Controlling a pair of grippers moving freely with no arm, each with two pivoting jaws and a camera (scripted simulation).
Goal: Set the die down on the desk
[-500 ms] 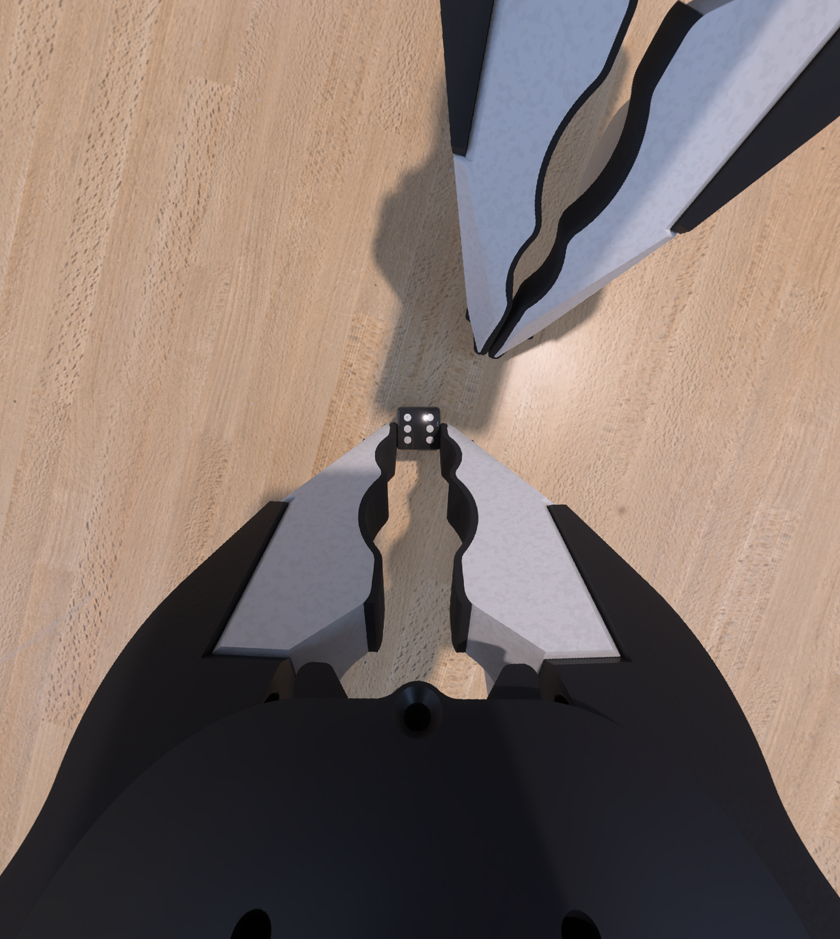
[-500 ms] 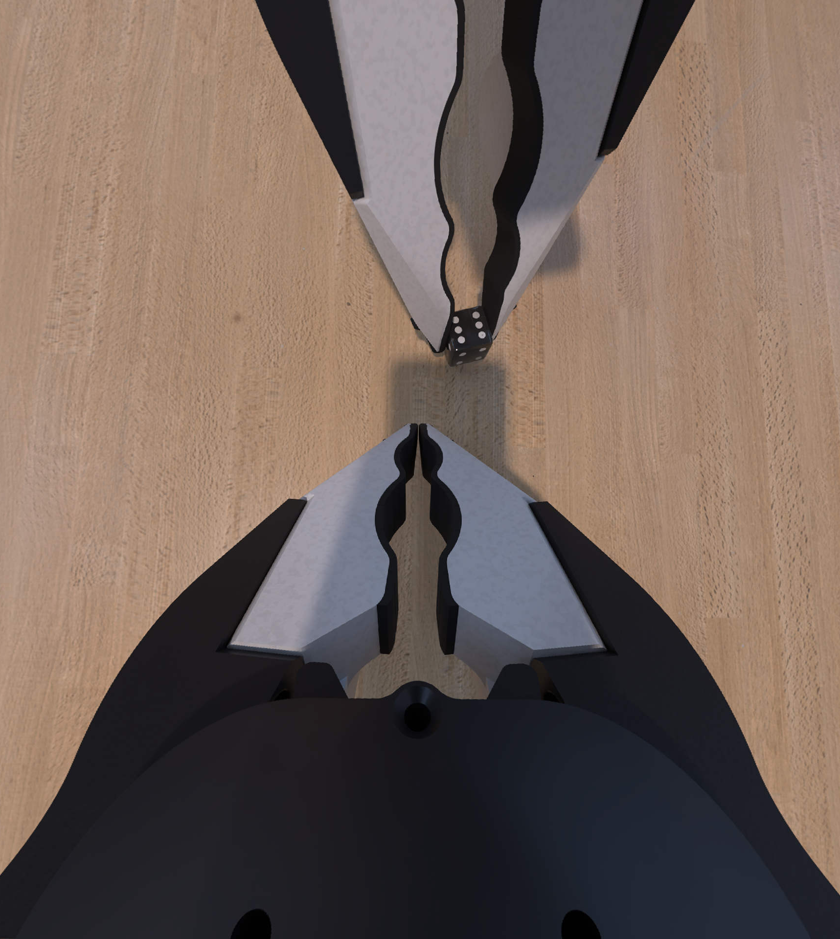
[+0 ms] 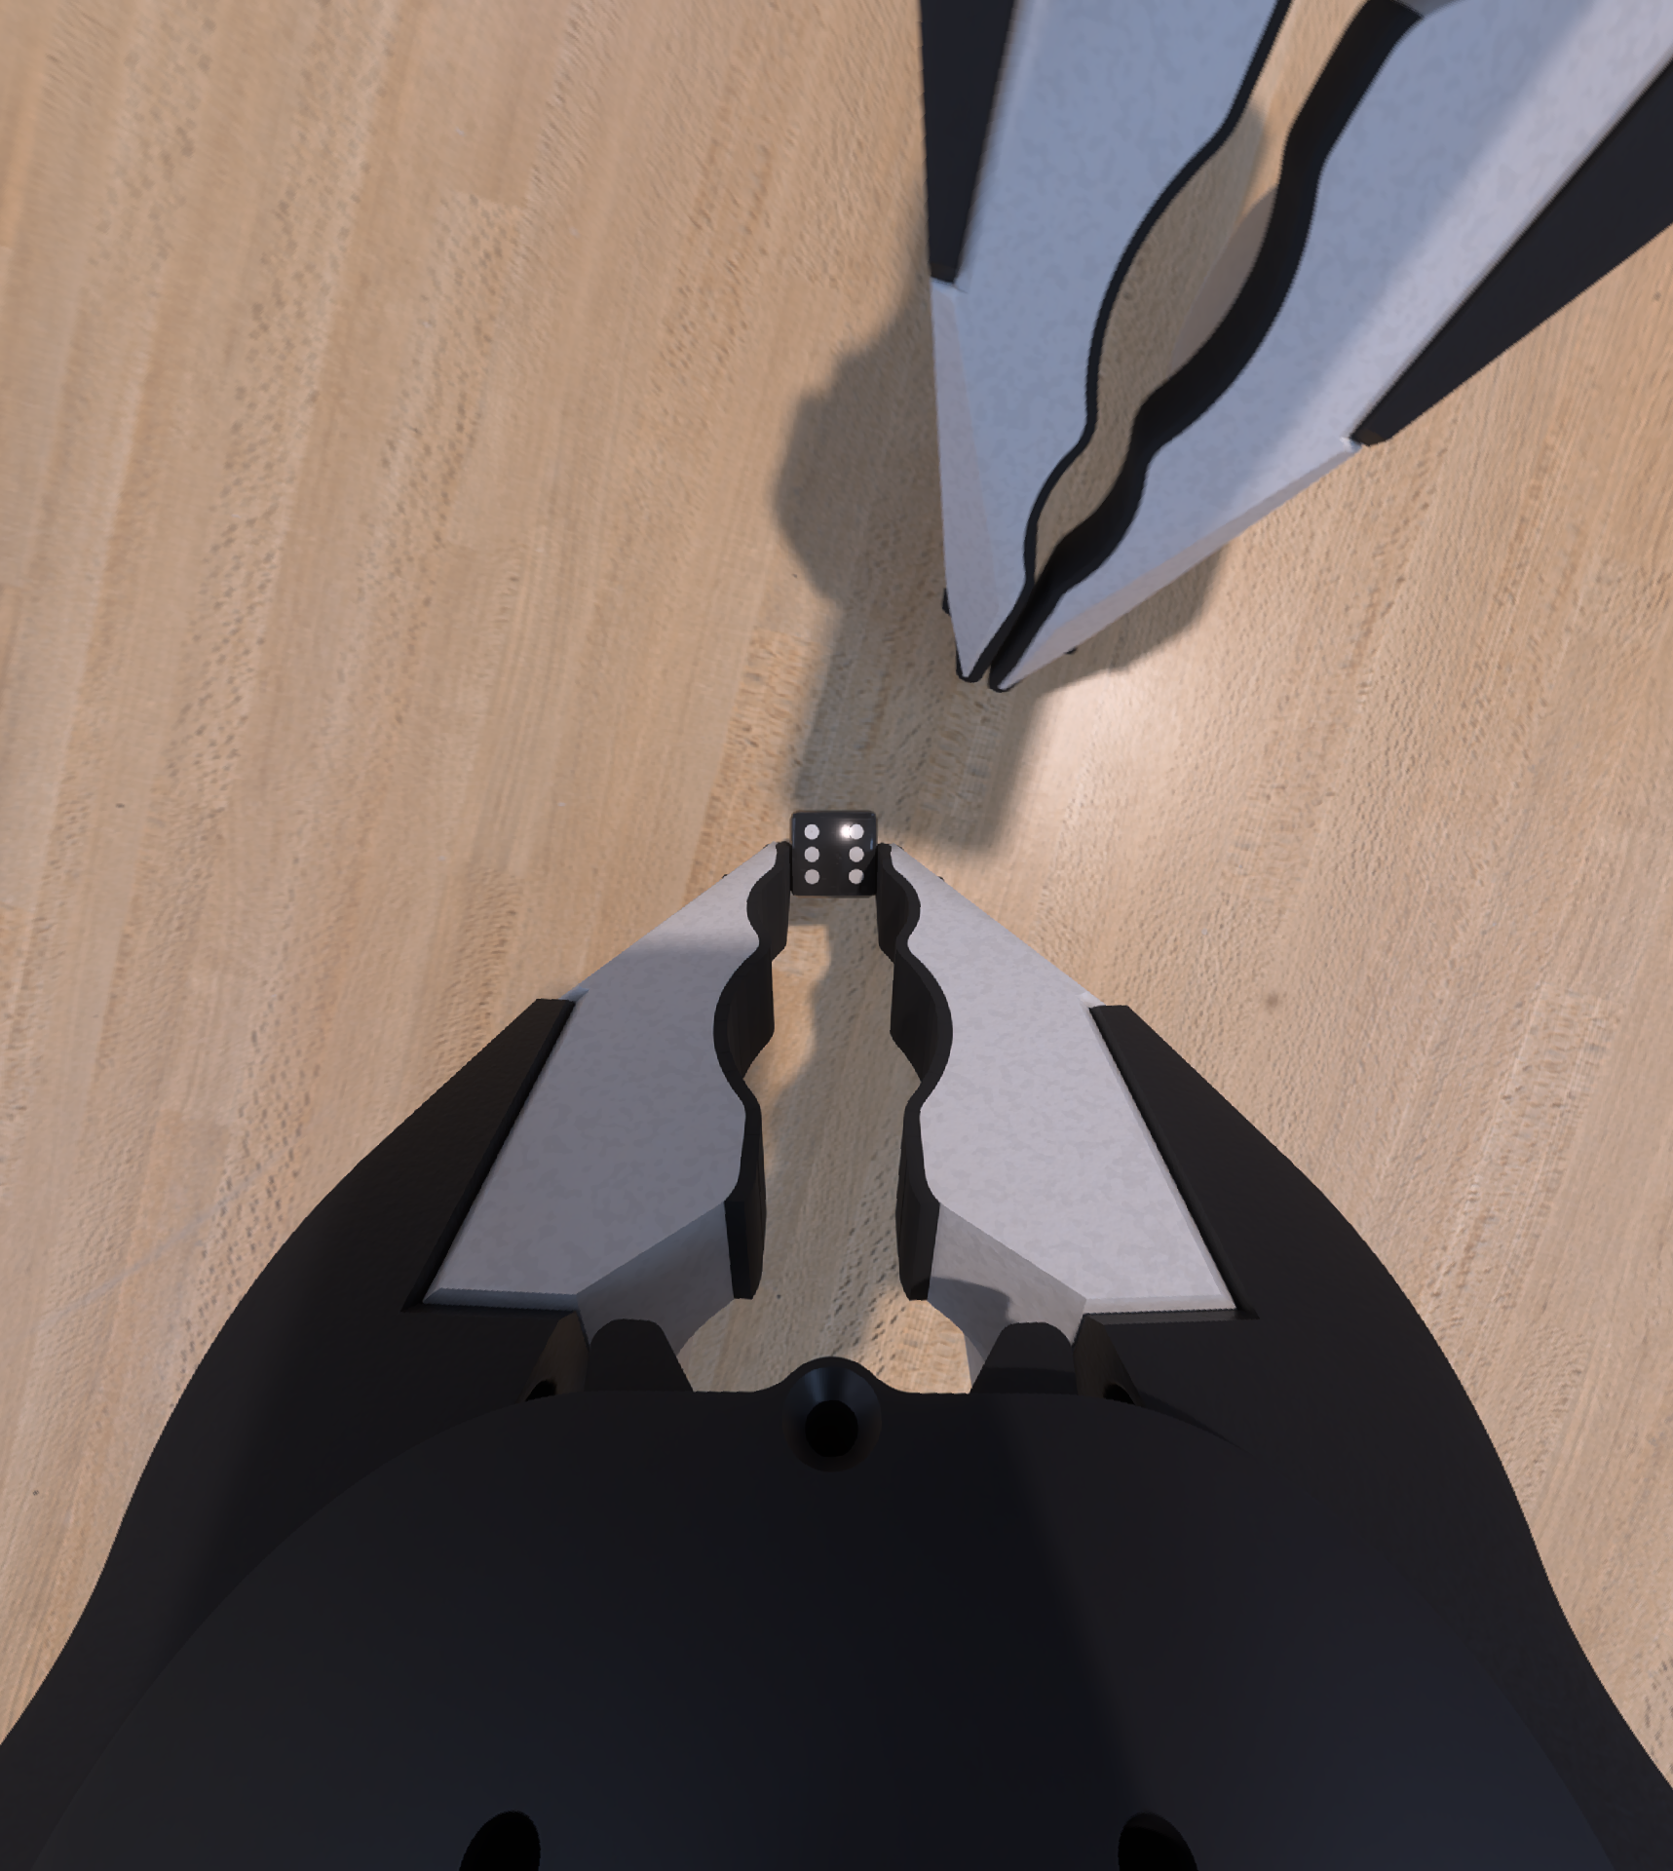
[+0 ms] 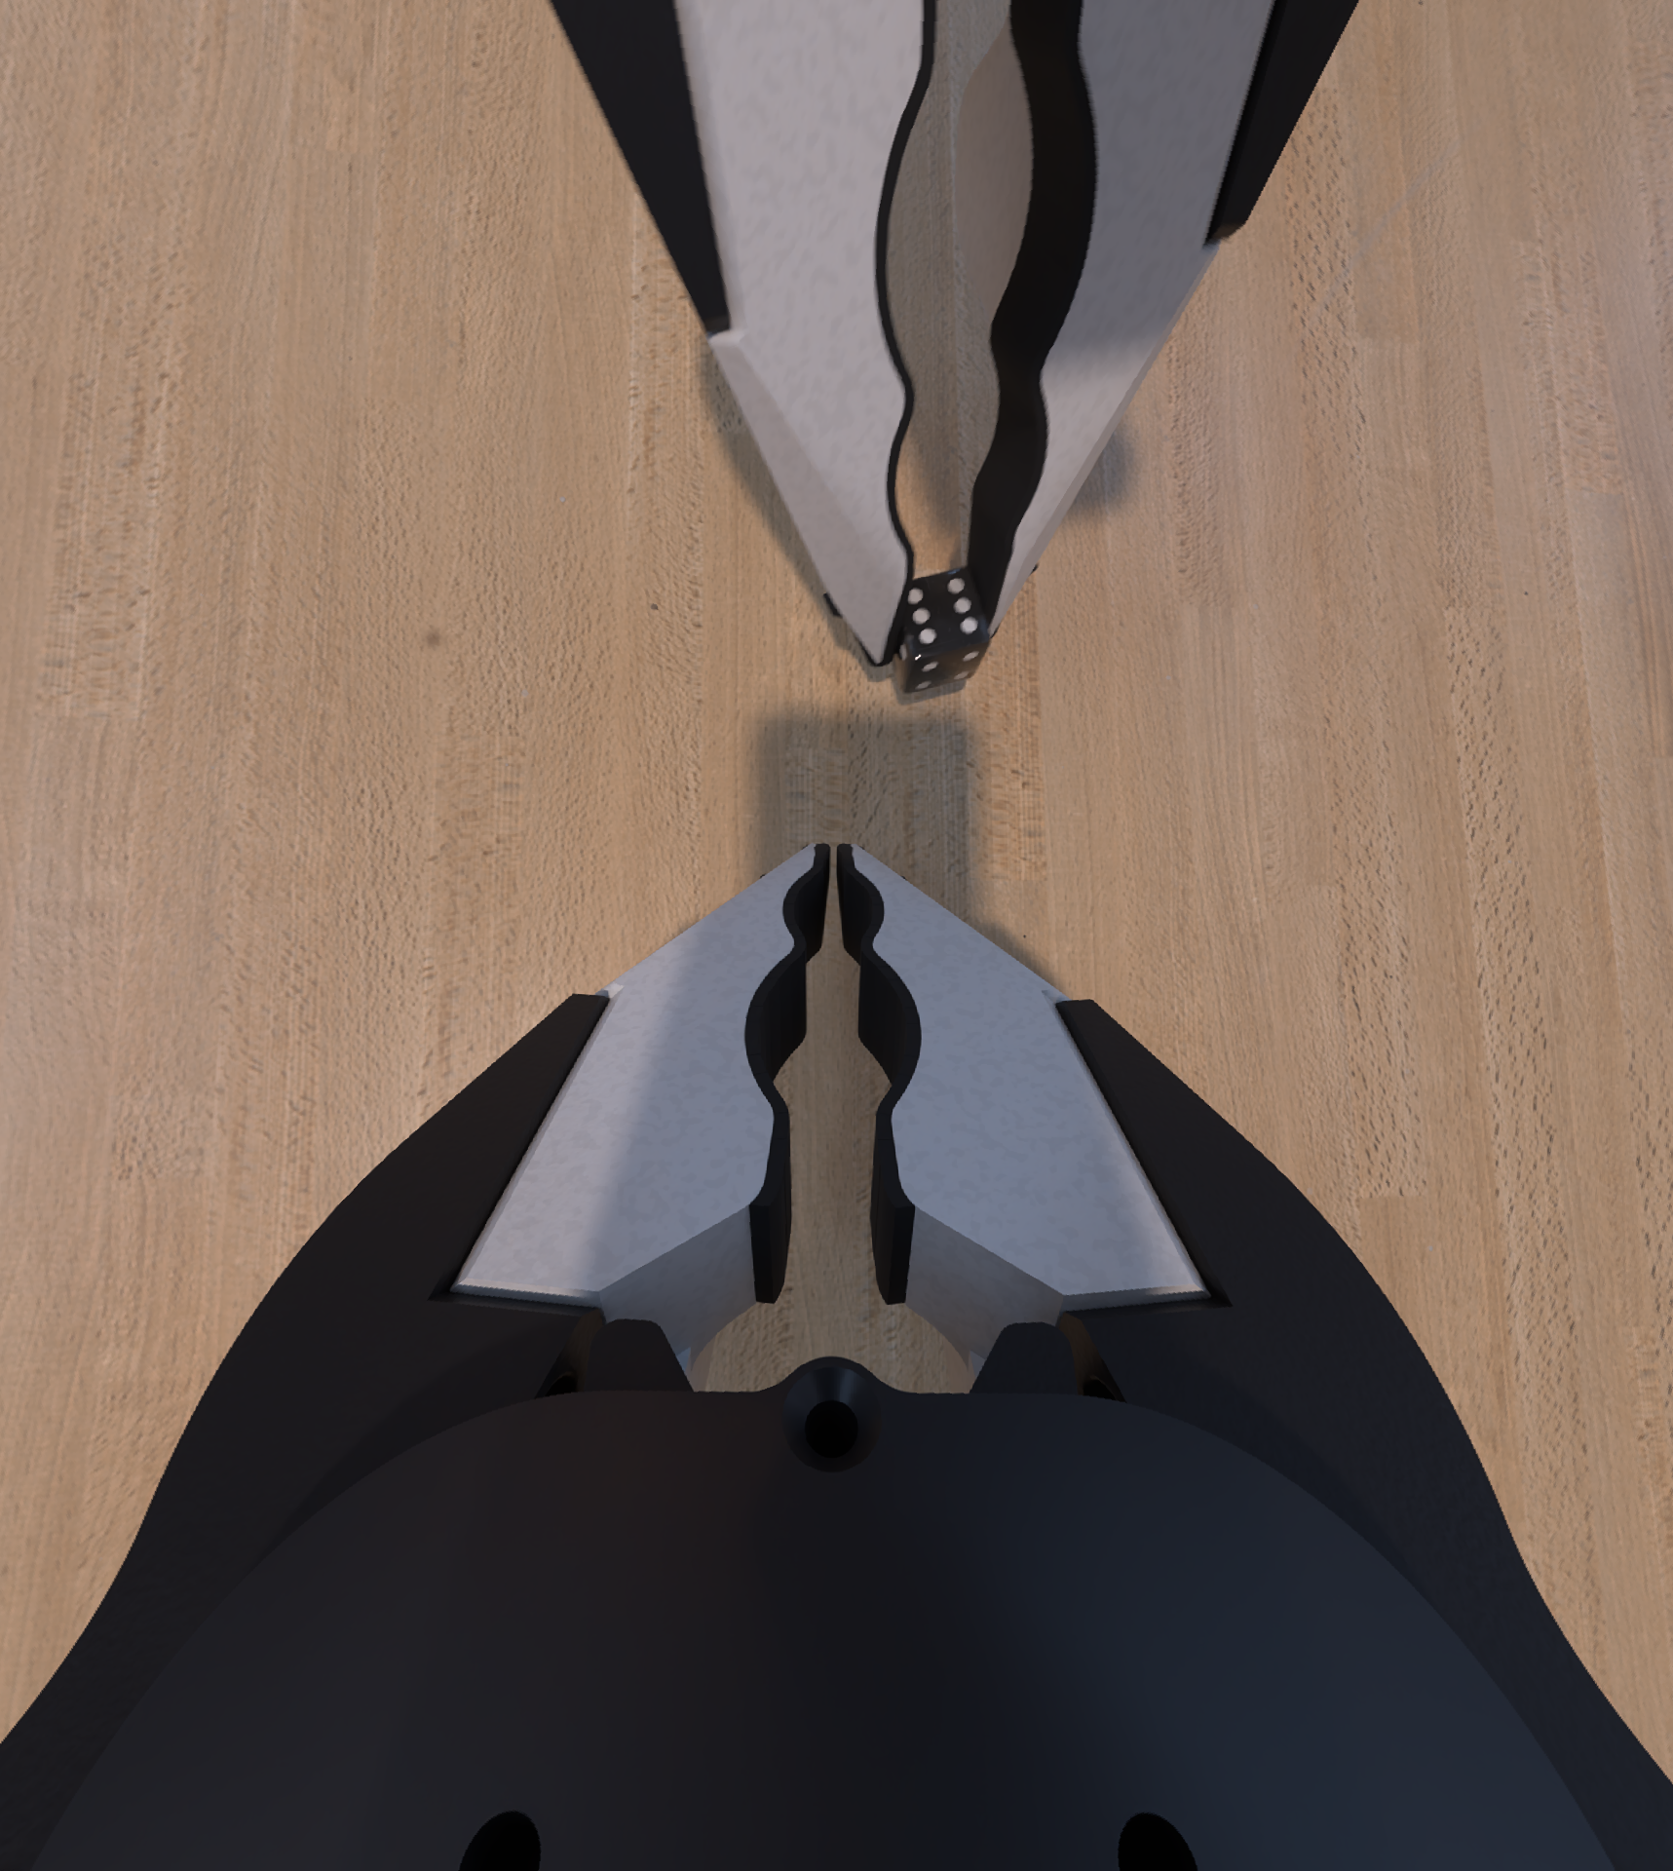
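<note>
- Black die [image 3: 833, 853], white pips, is clamped between the tips of the left gripper [image 3: 833, 861]; six-pip face turned toward that gripper's camera, both tips bearing on opposite sides.
- Die protrudes slightly beyond the tips. In the right wrist view the die [image 4: 940, 633] shows a second face below the six.
- Right gripper [image 4: 832, 852] is closed with nothing between its tips, which nearly meet. It points toward the left gripper, tips near but apart; no contact with the die.
- Wooden desk [image 3: 306, 709], pale grain, lies directly beyond both grippers. A soft shadow falls on it between them.
- Whether the die's underside touches the desk cannot be told from either view; its shadow sits close by, suggesting little or no clearance.
- Step in hand, by judgement: final lowering, or the moment just ahead of release. Placement not yet complete, since the grip is on.
- Next move calls for: confirmed seating on the wood, then a slow, even parting of the left tips so the die does not tip or roll, followed by a straight withdrawal.
- Risk: die dragged along by one tip on release.
</note>
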